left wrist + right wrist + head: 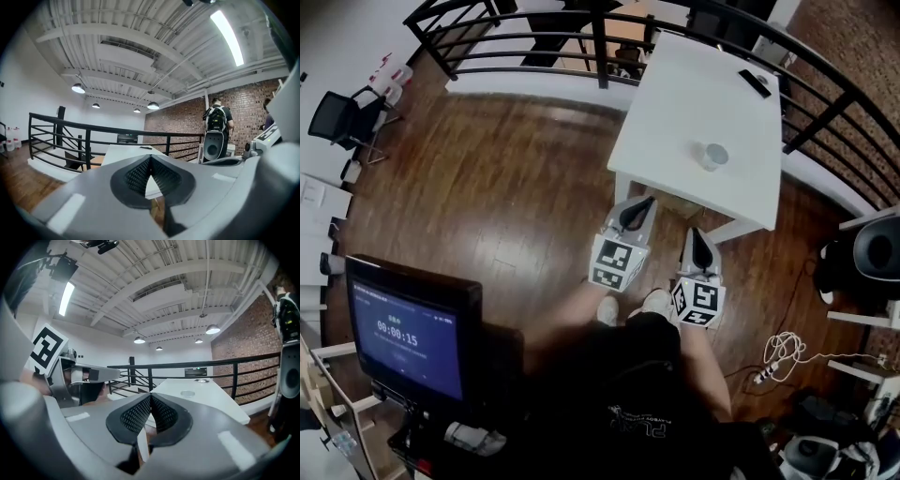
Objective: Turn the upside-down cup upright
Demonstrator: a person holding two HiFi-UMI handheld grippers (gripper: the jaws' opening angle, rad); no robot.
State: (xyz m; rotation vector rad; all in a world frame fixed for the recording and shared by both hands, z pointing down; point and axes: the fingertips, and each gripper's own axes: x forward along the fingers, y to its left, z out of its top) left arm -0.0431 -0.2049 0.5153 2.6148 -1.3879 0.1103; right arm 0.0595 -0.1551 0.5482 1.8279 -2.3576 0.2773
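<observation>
A small pale cup [711,156] stands on the white table [675,112], near its right front part; from here I cannot tell which way up it is. In the right gripper view the cup [187,393] is a small low shape far off on the table [211,401]. Both grippers hang short of the table's front edge, over the wooden floor. My left gripper [647,202] is shut with nothing in it, jaws pressed together [150,159]. My right gripper [698,232] is also shut and empty [150,397]. Neither is near the cup.
A dark flat object [755,82] lies at the table's far end. A black railing [581,37] runs behind the table. A monitor with a timer [403,337] stands at lower left, a speaker [877,248] and cables [783,352] at right. A person with a backpack [216,117] stands far off.
</observation>
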